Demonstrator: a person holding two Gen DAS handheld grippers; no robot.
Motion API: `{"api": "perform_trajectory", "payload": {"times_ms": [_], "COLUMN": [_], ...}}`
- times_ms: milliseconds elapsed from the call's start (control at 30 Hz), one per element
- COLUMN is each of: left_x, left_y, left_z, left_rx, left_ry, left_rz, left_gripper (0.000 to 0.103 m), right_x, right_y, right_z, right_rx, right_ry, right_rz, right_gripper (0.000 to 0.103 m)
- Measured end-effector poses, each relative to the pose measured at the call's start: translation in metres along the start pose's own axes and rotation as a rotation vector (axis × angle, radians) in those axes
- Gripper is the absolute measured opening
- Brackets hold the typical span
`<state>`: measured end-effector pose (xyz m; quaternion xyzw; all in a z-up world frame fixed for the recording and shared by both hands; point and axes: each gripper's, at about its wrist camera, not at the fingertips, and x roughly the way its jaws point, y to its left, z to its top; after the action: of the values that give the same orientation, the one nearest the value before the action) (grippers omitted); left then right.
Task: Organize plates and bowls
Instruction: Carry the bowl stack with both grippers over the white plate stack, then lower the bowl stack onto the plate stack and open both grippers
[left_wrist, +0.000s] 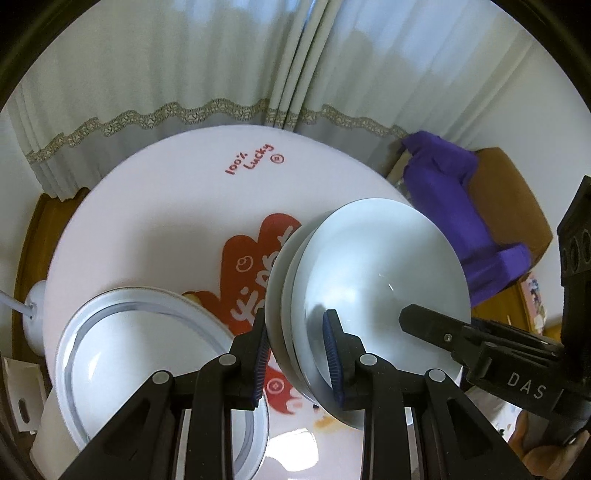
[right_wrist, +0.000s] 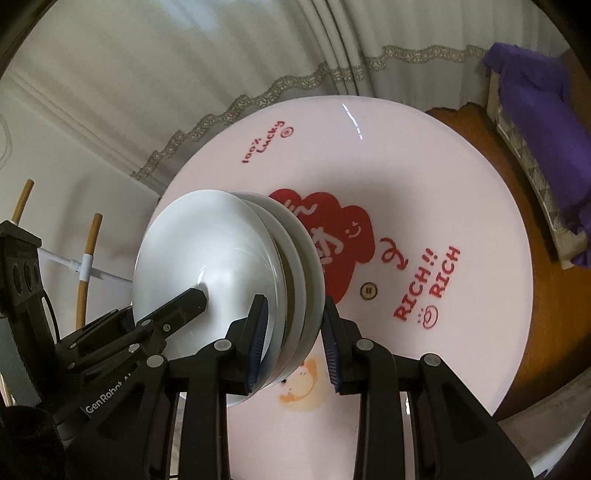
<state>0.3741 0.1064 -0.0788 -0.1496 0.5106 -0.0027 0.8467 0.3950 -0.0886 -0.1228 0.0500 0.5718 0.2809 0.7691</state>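
Two grippers clamp one stack of white plates (left_wrist: 373, 280) held on edge above a round pink table (left_wrist: 155, 206) printed with red lettering. At the left of the left wrist view a white bowl (left_wrist: 122, 354) sits on that table, nothing visible inside it. Next, the left gripper (left_wrist: 297, 354) has its jaws narrowed onto the stack's rim, blue pads pressing both faces. From the right wrist view the right gripper (right_wrist: 293, 343) pinches the same stack (right_wrist: 221, 258) at another point of the rim. About three glossy, plain plates show, nested closely. Purple cloth (left_wrist: 458, 206) lies beyond.
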Motion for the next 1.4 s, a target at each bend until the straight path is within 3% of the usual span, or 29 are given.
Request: {"api": "perform_trajectory", "payload": {"times_ms": [367,633,1000,1400], "left_x": [-0.077,-0.119,-0.137,-0.122], "left_y": [0.027,0.070,0.107,0.119], "left_z": [-0.049,-0.092,-0.123,-0.106], "left_rx": [-0.013,-0.048,-0.095,-0.115], "left_ry": [-0.066,-0.072,-0.037,0.006], "left_rz": [0.007,0.024,0.046,0.056], "left_gripper": [0.024,0.024,0.024,0.024], "right_x": [-0.029,-0.020,0.017,0.044], "right_y": [0.051,0.092,0.124,0.129], "right_z": [-0.026,-0.053,-0.083,-0.083], "right_rx": [-0.063,-0.103,-0.113,-0.095], "right_ry": [-0.038,-0.019,0.043,0.091], "right_rz": [0.017,0.032,0.043,0.044], "right_gripper": [0.029,0.029,0.029,0.029]}}
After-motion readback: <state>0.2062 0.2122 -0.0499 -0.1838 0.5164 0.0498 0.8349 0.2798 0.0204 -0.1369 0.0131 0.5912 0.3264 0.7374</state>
